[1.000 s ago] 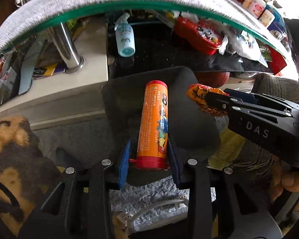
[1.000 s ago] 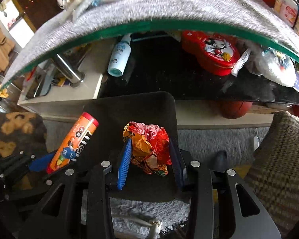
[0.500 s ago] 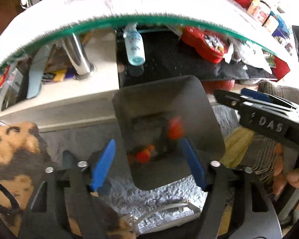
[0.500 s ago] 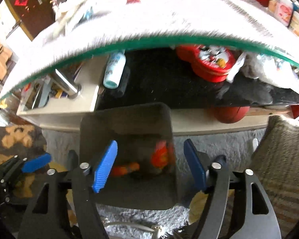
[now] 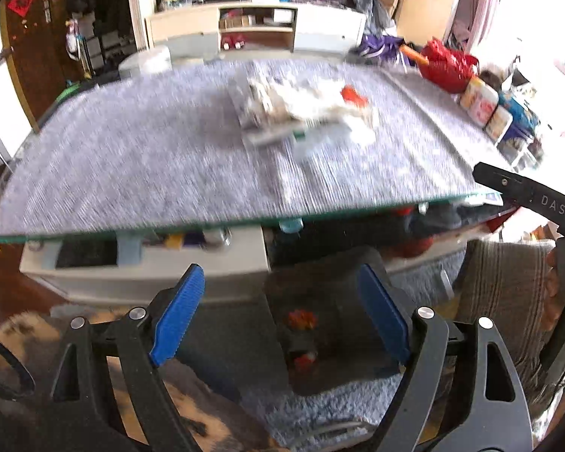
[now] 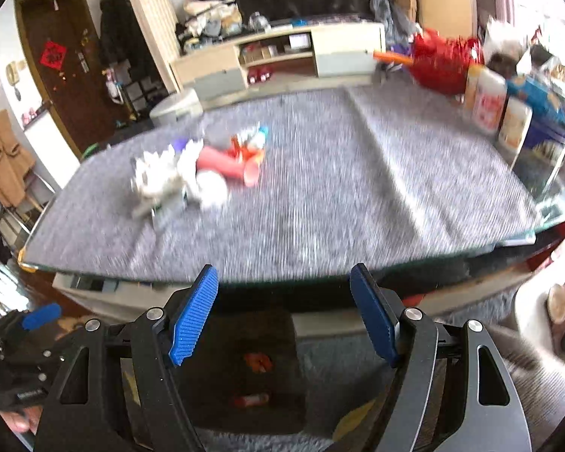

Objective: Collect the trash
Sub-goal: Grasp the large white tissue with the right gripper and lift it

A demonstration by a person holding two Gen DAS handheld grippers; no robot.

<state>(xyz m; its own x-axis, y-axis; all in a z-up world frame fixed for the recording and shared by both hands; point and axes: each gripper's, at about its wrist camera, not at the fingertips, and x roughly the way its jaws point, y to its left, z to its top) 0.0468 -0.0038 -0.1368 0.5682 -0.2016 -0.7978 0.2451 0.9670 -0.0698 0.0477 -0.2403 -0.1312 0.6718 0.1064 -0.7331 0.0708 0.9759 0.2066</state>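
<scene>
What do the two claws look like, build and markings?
Both look alike: the left claw and right claw have black skeletal frames with triangular cut-outs, silver bolt heads at the pivots, and ribbed blue pads on each finger. From the left wrist view, the right claw's black body carries white "DAS" lettering. No sleeves or cables are clearly visible.

I see a grey cloth (image 6: 320,196) covering the glass-topped table (image 5: 207,224). Along its right edge stand a red basket (image 6: 444,64), a few labelled jars (image 6: 487,107) and a blue tin (image 6: 546,139). Beyond the far edge, a low white cabinet (image 6: 282,56) lines the wall, with a dark door (image 6: 60,71) to its left.
</scene>
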